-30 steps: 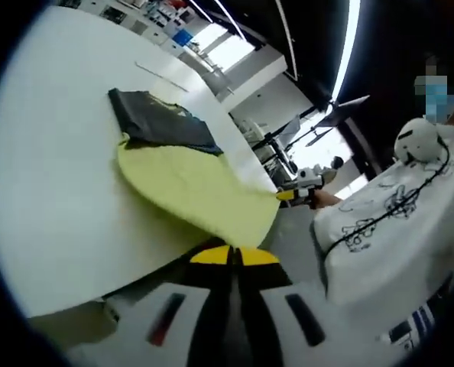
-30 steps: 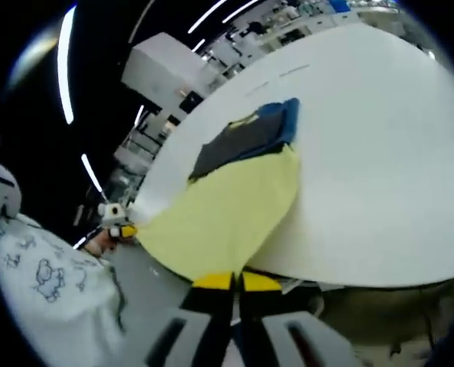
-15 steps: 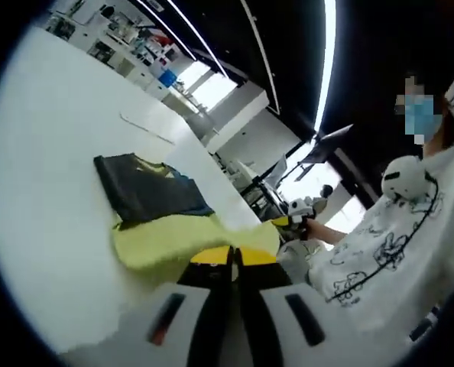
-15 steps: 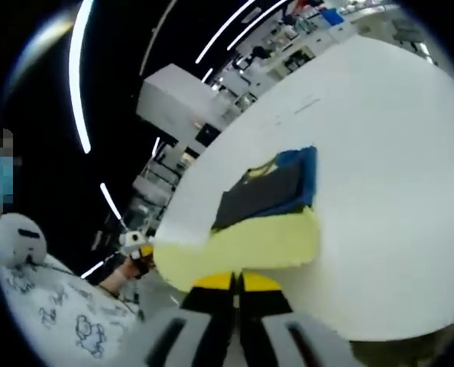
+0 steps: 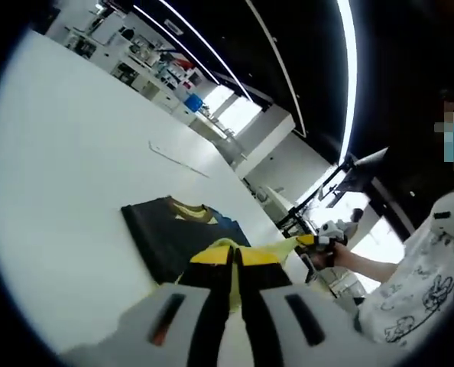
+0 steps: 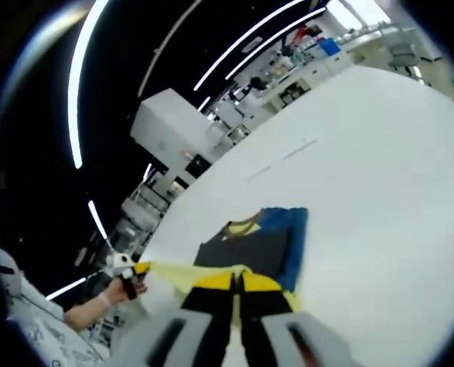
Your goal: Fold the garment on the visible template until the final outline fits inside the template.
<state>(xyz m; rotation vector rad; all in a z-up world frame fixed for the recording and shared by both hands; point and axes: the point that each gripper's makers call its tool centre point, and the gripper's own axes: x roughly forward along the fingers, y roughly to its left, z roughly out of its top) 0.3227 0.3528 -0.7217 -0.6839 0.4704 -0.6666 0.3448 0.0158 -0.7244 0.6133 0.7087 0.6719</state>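
Biggest risk judged from here: uneven travel of the two held corners, skewing the fold so that the yellow edge lands crooked and pokes past the template outline. Second risk: a thin pinch slipping free in mid-air and dropping the hem in a heap, forcing a regrasp. Third: dragging the whole stack across the smooth white table [image 5: 66,176] and off its mark, given how little weight held it down.

Left gripper [image 5: 235,256] closed to a sliver on the yellow hem of the garment [image 5: 183,233], jaws nearly touching. Right gripper [image 6: 237,280] likewise pinched down on the yellow fabric, with only a thin dark gap between the yellow tips. Hem stretched taut between the two, lifted just above the table, each gripper visible in the other's view at the far end of the yellow band.

Garment lay near the close edge of the round table: a dark grey panel uppermost, a yellow collar peeking at its far end, a blue sleeve or layer [image 6: 288,233] along one side, yellow cloth beneath and in front. Template itself not clearly discernible under the cloth; only faint line marks [image 5: 177,159] further out on the table.
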